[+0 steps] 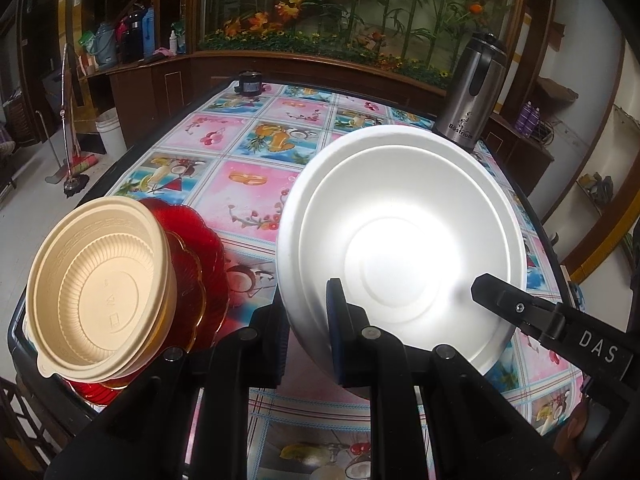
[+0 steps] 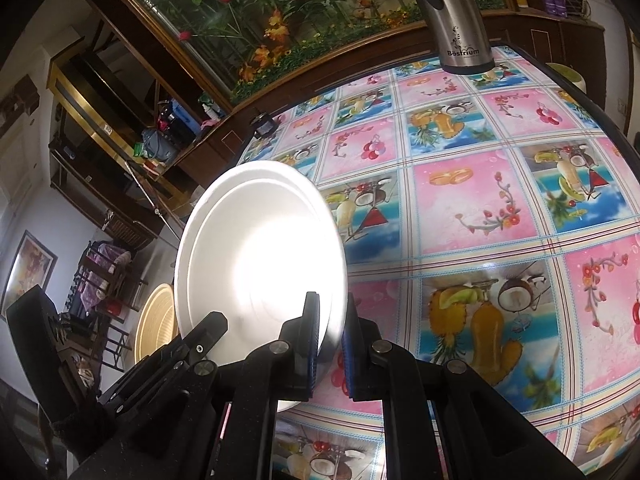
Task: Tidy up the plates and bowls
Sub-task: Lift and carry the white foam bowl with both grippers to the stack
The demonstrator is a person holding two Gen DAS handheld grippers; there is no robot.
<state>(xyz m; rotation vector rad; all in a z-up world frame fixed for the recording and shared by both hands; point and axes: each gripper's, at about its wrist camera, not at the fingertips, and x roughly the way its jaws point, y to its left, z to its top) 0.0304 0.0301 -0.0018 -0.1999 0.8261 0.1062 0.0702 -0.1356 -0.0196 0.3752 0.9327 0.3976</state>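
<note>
Above fruit-print tablecloth, both grippers clamp one tilted, smooth white foam bowl.

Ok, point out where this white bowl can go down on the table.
Both grippers pinch the white bowl by its rim. Free: the wide run of tablecloth between the bowl and the steel flask, and the middle toward the small black jar. Crowded: the near left corner, where the beige bowl sits on red plates.

red plates half hidden under beige bowl, flask top cut off
</note>
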